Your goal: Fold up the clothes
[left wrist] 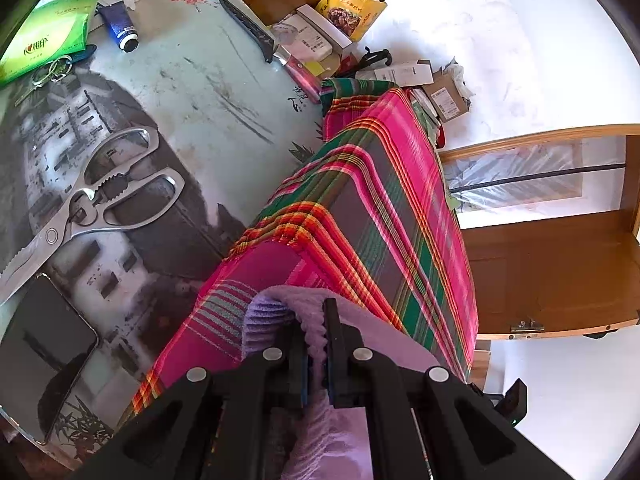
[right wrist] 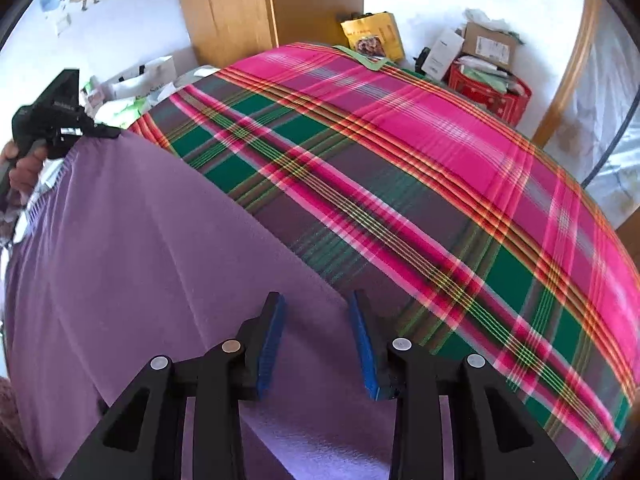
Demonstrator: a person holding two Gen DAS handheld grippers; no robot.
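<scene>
A purple knit garment [right wrist: 132, 248] lies spread on a pink and green plaid cloth [right wrist: 420, 152] that covers the work surface. My left gripper [left wrist: 314, 320] is shut on the garment's ribbed edge [left wrist: 268, 312], at the plaid cloth's near left side. In the right wrist view that same left gripper [right wrist: 60, 116] shows at the garment's far left corner, held by a hand [right wrist: 22, 168]. My right gripper [right wrist: 316, 304] stands open just above the garment's right edge, with purple fabric below its blue pads [right wrist: 272, 344] and nothing between them.
A glass-topped table [left wrist: 200, 92] left of the plaid cloth holds steel kitchen scissors [left wrist: 92, 200], a black phone [left wrist: 40, 352], a green tissue pack [left wrist: 44, 36], a blue tube [left wrist: 120, 26] and a sheathed knife [left wrist: 248, 28]. Boxes, a yellow bag [right wrist: 374, 36] and a red box [right wrist: 492, 92] crowd the far end.
</scene>
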